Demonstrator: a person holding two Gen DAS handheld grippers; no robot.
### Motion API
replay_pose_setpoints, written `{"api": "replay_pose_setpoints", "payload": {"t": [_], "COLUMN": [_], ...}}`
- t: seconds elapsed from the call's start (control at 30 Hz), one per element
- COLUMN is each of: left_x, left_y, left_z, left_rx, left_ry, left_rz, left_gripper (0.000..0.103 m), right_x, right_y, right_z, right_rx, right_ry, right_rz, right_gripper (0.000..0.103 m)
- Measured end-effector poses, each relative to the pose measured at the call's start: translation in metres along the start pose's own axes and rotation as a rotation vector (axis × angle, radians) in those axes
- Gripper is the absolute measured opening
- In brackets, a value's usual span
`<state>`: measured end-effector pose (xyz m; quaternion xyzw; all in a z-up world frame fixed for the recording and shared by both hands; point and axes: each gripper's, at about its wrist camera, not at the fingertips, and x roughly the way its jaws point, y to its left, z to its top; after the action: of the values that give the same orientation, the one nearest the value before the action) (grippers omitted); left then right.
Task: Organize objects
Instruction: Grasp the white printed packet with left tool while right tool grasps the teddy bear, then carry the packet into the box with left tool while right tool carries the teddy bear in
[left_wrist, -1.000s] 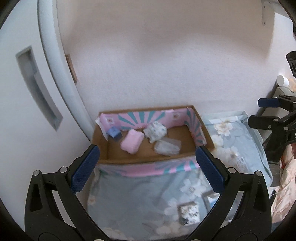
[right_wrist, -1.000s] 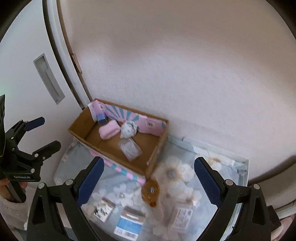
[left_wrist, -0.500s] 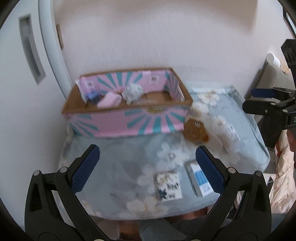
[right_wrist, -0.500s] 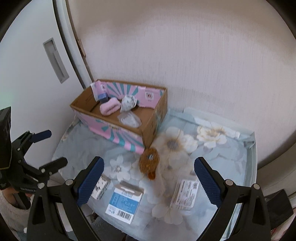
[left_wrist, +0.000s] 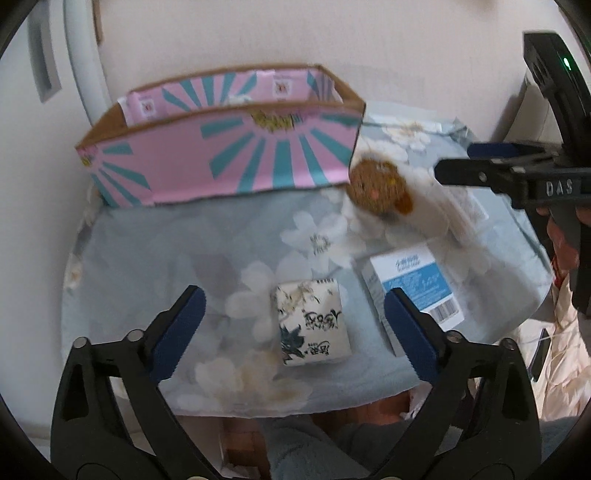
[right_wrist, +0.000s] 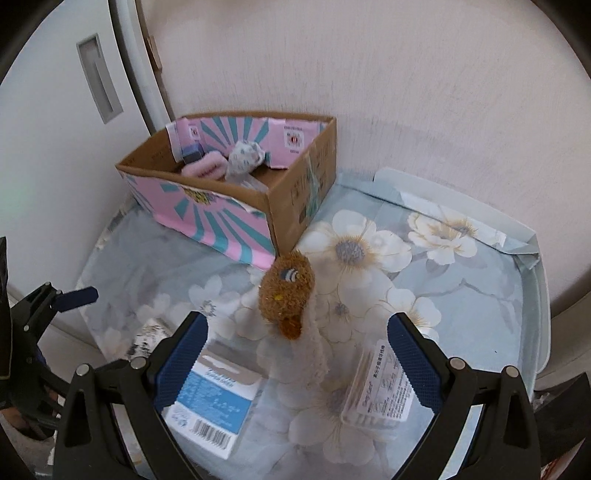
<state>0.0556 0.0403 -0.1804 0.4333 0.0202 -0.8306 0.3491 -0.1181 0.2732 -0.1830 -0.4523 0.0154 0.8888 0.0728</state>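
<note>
A pink and teal cardboard box (left_wrist: 221, 162) (right_wrist: 236, 218) stands at the back left of a floral cloth. It holds a pink pad (right_wrist: 207, 170), a white patterned bundle (right_wrist: 245, 160) and a blue item (right_wrist: 190, 153). On the cloth lie a white packet with ink drawings (left_wrist: 312, 323), a blue and white box (left_wrist: 415, 284) (right_wrist: 212, 406), a brown plush toy (left_wrist: 380, 184) (right_wrist: 288, 291) and a clear labelled pack (right_wrist: 380, 387). My left gripper (left_wrist: 295, 330) is open, low over the ink packet. My right gripper (right_wrist: 297, 354) is open, above the plush toy and the blue box.
The floral cloth (right_wrist: 461, 295) covers a small table against a white wall (right_wrist: 369, 74). A white door with a recessed handle (right_wrist: 98, 79) stands at the left. The table's front edge (left_wrist: 295, 410) is close under my left gripper. Pink bedding (left_wrist: 565, 354) lies at the right.
Both grippers have come down and pulled back toward the table's front. The view has gone from above the box to low over the loose items. Both stay open.
</note>
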Motion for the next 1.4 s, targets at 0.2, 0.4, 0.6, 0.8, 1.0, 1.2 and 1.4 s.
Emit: {"api": "replay_pose_setpoints", "payload": {"t": [0.2,0.4,0.6,0.8,1.0,1.2,1.4], "left_x": [0.025,0.04,0.046,0.048,0.047,0.044,0.034], "left_y": [-0.004,-0.001,-0.003,0.002,0.008,0.012,0.021], "left_z": [-0.009,-0.014,-0.017,-0.02,-0.021,-0.022,-0.017], "left_rx": [-0.013,-0.039,-0.05,-0.167,-0.186,-0.23,-0.302], "left_ry": [0.043,0.083,0.104,0.165,0.167,0.17,0.166], "left_rz": [-0.011,-0.025,-0.038,-0.049,-0.067,-0.081,-0.083], "left_gripper": [0.083,0.071,0.06,0.049,0.045,0.045,0.045], "right_x": [0.029,0.054,0.071,0.086,0.097,0.094,0.082], "right_y": [0.0,0.006,0.011,0.013,0.014,0.012,0.007], "right_z": [0.004,0.011,0.015,0.018,0.014,0.012,0.013], "right_rx": [-0.036,-0.078,-0.102,-0.107,-0.1,-0.068,-0.027], "right_ry": [0.012,0.029,0.052,0.081,0.115,0.109,0.099], "right_rz": [0.014,0.027,0.023,0.018,0.003,0.002,0.004], "right_gripper": [0.096,0.088,0.081,0.071,0.046,0.04,0.039]}}
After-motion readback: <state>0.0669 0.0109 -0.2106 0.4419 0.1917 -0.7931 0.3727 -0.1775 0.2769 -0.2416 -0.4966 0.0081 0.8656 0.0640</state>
